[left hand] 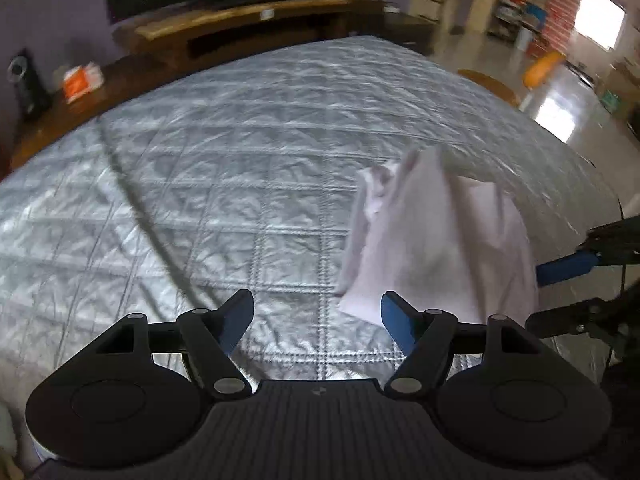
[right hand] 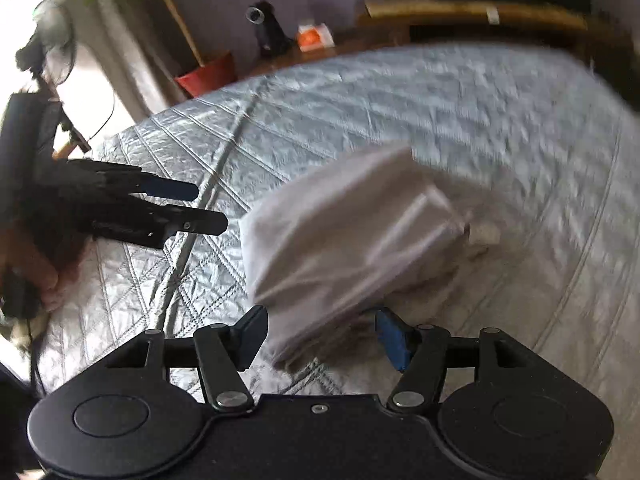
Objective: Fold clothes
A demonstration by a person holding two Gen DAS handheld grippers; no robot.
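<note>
A white garment (left hand: 432, 240), folded into a thick bundle (right hand: 344, 240), is on the silver quilted bed cover (left hand: 240, 160) and is motion-blurred in both views. I cannot tell whether it rests fully on the cover. My left gripper (left hand: 318, 320) is open and empty, with the bundle just ahead to its right. My right gripper (right hand: 322, 336) is also open, the near edge of the bundle lying between and just beyond its fingers without being clamped. The right gripper (left hand: 534, 296) shows at the left wrist view's right edge. The left gripper (right hand: 212, 208) shows open at the left of the right wrist view.
A dark cable (left hand: 132, 200) runs across the cover (right hand: 480, 120). Beyond the bed stand a wooden TV bench (left hand: 240, 24), an orange box (right hand: 314, 38), a black device (right hand: 266, 28), a red plant pot (right hand: 208, 74) and a fan (right hand: 52, 40). A person's hand (right hand: 50, 276) holds the left gripper.
</note>
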